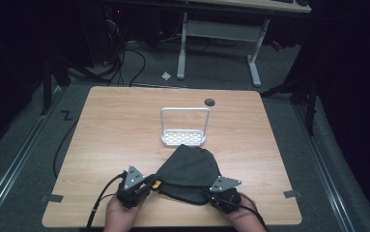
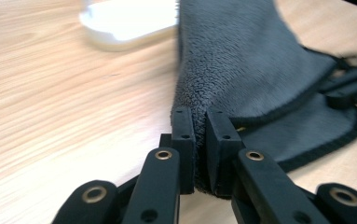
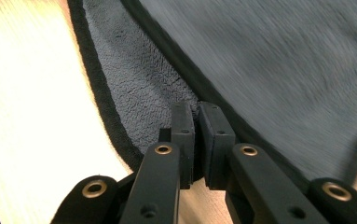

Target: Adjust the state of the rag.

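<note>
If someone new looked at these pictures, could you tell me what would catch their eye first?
Most striking is the dark grey cloth bunched at the table's near edge, pinched at its two near corners by the left tool and the right tool. Just beyond it stands a white rack with a tall handle.

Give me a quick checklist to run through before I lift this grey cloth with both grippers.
1. Left gripper clamped on the grey cloth: ok, the jaws pinch a fold of it.
2. Right gripper clamped on the cloth: ok, the jaws are closed on its edge.
3. Both grips at opposite near corners: ok in the high view.
4. White rack out of the way: not ok, the cloth's far tip lies right against its base.
5. Cloth flat and unfolded: not ok, it is bunched and folded over.
6. Table free around the cloth: ok.
</note>
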The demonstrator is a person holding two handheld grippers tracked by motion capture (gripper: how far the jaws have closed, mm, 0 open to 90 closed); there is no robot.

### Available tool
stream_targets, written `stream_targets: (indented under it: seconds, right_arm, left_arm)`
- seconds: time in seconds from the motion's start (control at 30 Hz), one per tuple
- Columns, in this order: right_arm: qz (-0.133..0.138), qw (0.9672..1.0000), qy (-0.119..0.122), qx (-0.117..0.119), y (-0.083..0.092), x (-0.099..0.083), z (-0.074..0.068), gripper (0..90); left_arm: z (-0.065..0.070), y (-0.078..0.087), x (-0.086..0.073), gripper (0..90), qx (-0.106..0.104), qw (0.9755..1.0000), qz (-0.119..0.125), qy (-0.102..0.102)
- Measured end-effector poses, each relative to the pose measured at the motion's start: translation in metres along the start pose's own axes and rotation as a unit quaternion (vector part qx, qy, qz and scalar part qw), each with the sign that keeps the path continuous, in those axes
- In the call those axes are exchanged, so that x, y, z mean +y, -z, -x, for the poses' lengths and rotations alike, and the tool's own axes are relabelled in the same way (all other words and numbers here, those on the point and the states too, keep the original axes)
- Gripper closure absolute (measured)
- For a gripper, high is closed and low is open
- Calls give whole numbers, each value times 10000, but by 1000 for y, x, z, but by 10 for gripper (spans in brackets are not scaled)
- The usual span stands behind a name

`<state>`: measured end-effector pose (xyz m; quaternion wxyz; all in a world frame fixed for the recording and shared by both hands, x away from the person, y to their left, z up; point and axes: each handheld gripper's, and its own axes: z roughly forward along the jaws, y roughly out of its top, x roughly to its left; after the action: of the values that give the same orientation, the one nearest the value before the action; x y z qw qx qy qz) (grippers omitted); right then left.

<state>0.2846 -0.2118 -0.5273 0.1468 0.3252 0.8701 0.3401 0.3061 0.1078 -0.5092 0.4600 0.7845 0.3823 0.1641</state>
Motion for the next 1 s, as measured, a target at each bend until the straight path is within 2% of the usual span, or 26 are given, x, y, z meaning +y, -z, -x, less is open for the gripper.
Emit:
stream_targets:
  seconds: [0.17, 0.33, 0.5, 0.67, 0.77, 0.93, 1.0]
  right_arm:
    - [-19, 10000, 21, -24, 1, 0, 2, 856]
    - [-37, 9998, -19, -207, 4, -4, 12, 858]
    - [-68, 9987, -169, -480, 10, -10, 27, 862]
    - [-116, 9967, -308, -737, 17, -16, 43, 866]
    - [-159, 9949, -299, -949, 19, -19, 50, 871]
    - [-171, 9935, -462, -1030, 22, -22, 60, 873]
    - [-160, 9936, -501, -1004, 23, -22, 60, 872]
  left_arm:
    - [-23, 10, -4, 824, 243, 9995, 31, 197]
    - [-38, 15, -8, 820, 312, 9987, 10, 409]
    - [-42, 15, -9, 815, 302, 9985, -27, 447]
    - [-42, 12, -11, 811, 199, 9988, -102, 445]
    - [-41, 11, -11, 811, 96, 9987, -108, 494]
    - [-37, 7, -13, 809, 50, 9989, -248, 403]
    - [-38, 4, -16, 794, 71, 9984, -356, 443]
